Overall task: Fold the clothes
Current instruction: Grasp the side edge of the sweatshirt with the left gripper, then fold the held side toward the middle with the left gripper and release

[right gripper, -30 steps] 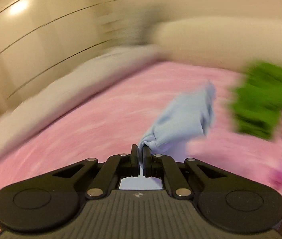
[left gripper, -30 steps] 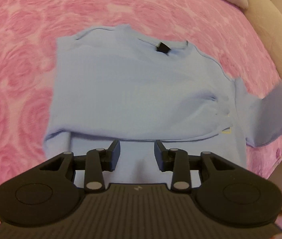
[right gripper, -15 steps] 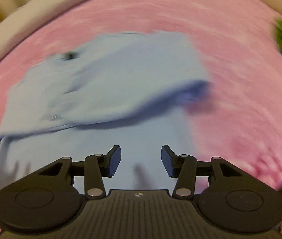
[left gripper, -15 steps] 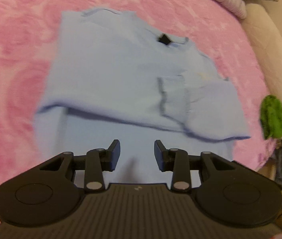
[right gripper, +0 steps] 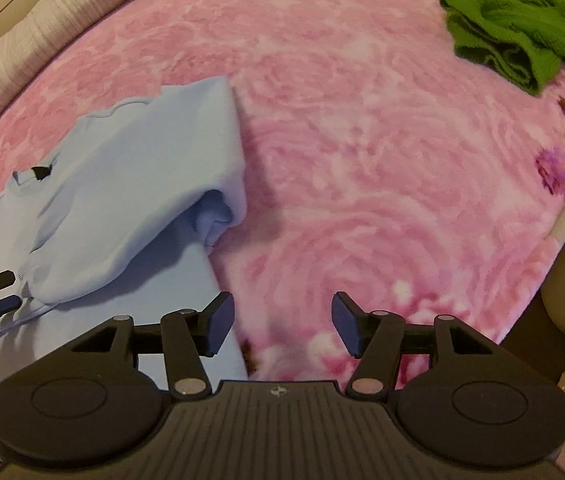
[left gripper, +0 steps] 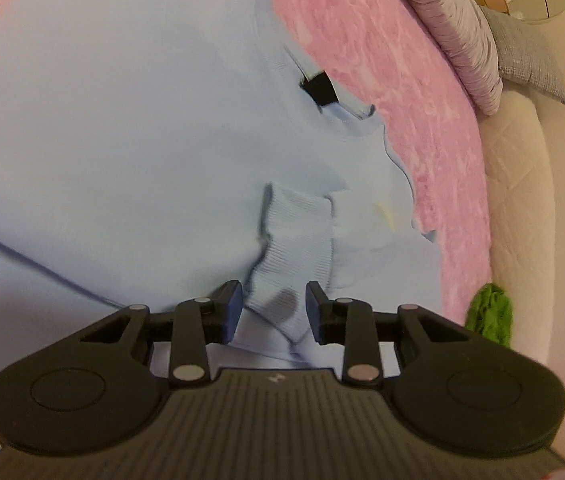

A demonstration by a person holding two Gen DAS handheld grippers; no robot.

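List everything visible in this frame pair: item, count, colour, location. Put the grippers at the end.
Sweatshirt: one, light blue, spread on the blanket, sleeves folded in, ribbed cuff lying on the body.
Neck label: one, black, inside the collar.
Blanket: one, pink rose pattern, covering the bed.
Green garment: one, crumpled, on the blanket's far right.
Pillows: striped and grey, at the bed's edge.
Left gripper: black, open, fingers either side of the cuff.
Right gripper: black, open, over the sweatshirt's edge and blanket.

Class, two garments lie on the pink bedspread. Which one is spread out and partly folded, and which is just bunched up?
The light blue sweatshirt is spread out, one sleeve folded across its body. The green knit garment sits crumpled in a heap, apart from it.
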